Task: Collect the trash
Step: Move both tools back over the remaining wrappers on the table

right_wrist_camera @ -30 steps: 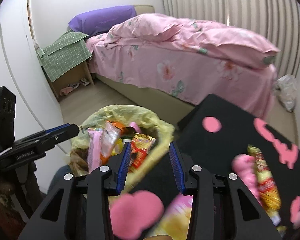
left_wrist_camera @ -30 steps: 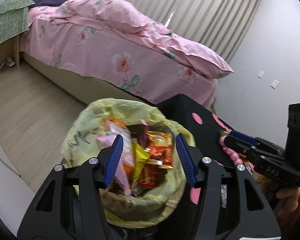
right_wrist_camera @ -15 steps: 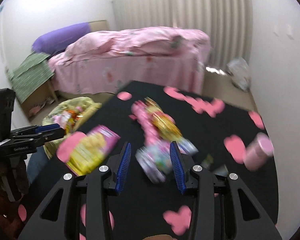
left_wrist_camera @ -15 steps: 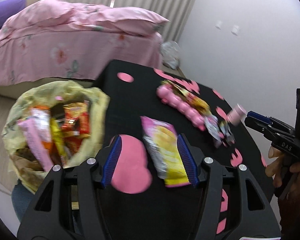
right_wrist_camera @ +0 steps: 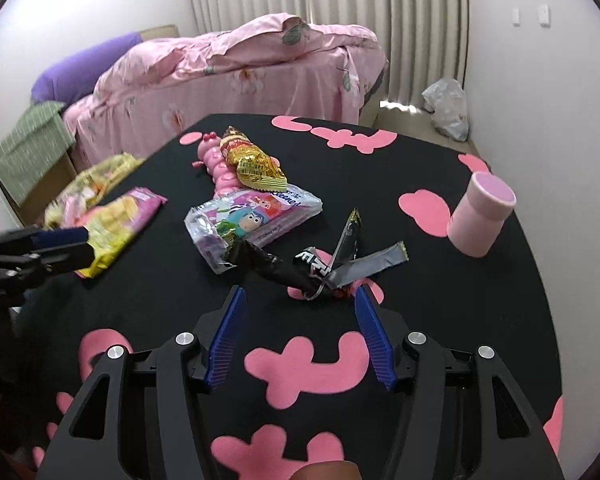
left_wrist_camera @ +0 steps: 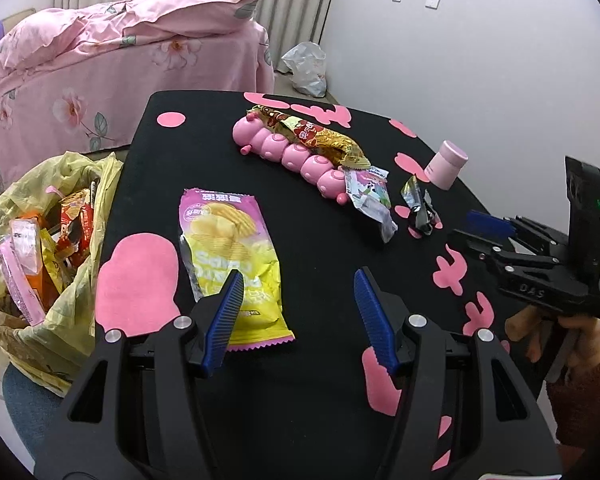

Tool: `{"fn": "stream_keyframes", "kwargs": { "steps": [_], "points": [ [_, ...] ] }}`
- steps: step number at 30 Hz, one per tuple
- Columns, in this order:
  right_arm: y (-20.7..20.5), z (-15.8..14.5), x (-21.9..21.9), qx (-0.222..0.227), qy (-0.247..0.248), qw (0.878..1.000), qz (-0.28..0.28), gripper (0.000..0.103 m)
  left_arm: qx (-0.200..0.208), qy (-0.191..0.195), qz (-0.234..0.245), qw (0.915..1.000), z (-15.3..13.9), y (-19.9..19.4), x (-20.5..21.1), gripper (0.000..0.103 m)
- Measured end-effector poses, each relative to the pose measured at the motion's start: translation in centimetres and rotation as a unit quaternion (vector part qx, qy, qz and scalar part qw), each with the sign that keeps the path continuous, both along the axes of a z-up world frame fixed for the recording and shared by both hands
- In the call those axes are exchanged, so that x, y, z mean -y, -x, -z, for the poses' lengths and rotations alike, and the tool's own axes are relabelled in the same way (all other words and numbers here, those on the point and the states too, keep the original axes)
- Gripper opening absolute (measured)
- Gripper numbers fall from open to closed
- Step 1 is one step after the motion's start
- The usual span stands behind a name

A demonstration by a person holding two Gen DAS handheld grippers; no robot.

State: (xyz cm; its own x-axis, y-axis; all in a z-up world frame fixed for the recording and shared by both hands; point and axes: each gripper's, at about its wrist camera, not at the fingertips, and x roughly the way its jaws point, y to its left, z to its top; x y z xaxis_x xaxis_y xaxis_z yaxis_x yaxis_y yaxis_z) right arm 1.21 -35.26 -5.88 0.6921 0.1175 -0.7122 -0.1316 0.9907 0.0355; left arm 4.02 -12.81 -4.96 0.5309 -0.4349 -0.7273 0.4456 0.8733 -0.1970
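Note:
A yellow trash bag (left_wrist_camera: 48,248) full of wrappers hangs at the table's left edge. On the black table (left_wrist_camera: 300,400) lie a yellow-purple chip bag (left_wrist_camera: 232,252), a gold-red wrapper (left_wrist_camera: 320,140) on a pink caterpillar toy (left_wrist_camera: 292,156), a purple cartoon wrapper (right_wrist_camera: 252,220) and a black-silver wrapper (right_wrist_camera: 324,264). My left gripper (left_wrist_camera: 298,316) is open and empty, its left finger over the chip bag's near end. My right gripper (right_wrist_camera: 300,332) is open and empty, just short of the black-silver wrapper; it also shows in the left wrist view (left_wrist_camera: 488,228).
A pink lidded cup (right_wrist_camera: 480,216) stands on the table's right side. A bed with pink bedding (right_wrist_camera: 236,80) lies behind the table. A white plastic bag (right_wrist_camera: 446,108) sits on the floor by the curtain. White wall is to the right.
Both grippers swung right from the trash bag to over the table. The left now hovers at the chip bag, the right near the black-silver wrapper. Both stay open.

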Motion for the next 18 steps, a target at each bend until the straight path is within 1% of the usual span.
{"fn": "stream_keyframes", "kwargs": {
  "steps": [6,10,12,15,17,18],
  "points": [
    [-1.3,-0.3,-1.0,0.007,0.019,1.000,-0.023,0.054,0.006,-0.013,-0.016,0.9998,-0.1,-0.2,-0.2,0.055],
    [-2.4,-0.6,-1.7,0.012,0.024,0.999,-0.027,0.054,0.004,-0.010,-0.024,0.9997,0.0,-0.4,-0.5,0.055],
    [-3.3,-0.5,-1.6,0.014,0.016,1.000,-0.023,0.054,0.004,-0.005,-0.028,0.9996,0.2,-0.5,-0.6,0.055],
    [-4.5,0.3,-1.1,-0.006,-0.003,1.000,-0.010,0.054,0.004,0.004,-0.032,0.9995,0.3,-0.4,-1.1,0.055],
    [-4.7,0.9,-1.1,-0.025,0.007,1.000,-0.008,0.054,0.006,0.007,-0.038,0.9992,0.4,-0.2,-1.7,0.055],
    [-4.4,1.4,-1.2,-0.036,0.020,0.999,-0.011,0.054,0.005,0.010,-0.040,0.9991,0.4,-0.2,-2.0,0.055]
  ]
}}
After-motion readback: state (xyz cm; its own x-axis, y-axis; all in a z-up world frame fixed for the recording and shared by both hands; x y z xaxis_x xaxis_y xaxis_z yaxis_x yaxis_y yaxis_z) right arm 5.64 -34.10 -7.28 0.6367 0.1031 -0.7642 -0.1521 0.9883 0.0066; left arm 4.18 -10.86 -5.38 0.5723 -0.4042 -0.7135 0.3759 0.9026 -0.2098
